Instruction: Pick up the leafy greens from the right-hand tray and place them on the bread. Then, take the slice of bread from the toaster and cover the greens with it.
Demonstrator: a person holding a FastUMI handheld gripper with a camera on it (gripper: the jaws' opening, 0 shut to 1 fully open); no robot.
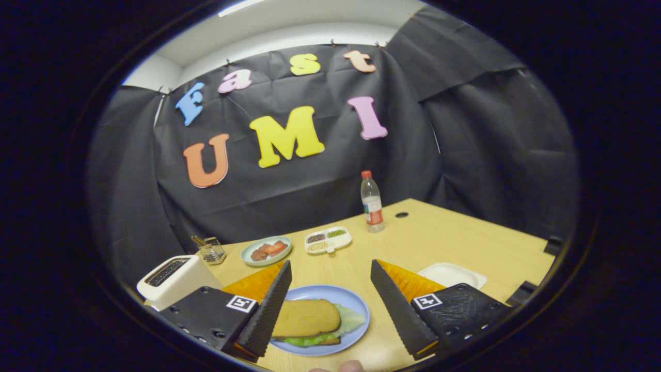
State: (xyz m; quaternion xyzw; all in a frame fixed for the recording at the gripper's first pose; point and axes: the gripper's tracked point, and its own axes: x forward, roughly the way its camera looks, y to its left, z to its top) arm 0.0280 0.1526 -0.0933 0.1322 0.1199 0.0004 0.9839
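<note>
A blue plate [356, 305] lies on the wooden table between my fingers. On it a brown bread slice [305, 318] covers green leafy greens [347, 323], and another slice peeks out underneath. My gripper [330, 302] hovers above the plate, open, with nothing between the fingers. The white toaster [173, 279] stands to the left, beyond the left finger. A white tray [454, 274] sits to the right, behind the right finger, with nothing visible on it.
A light green dish [267, 250] with reddish food, a divided white tray [328, 239] and a plastic bottle [372, 202] stand farther back. A small metal rack [210, 250] is behind the toaster. A fingertip [351, 366] shows just below the plate.
</note>
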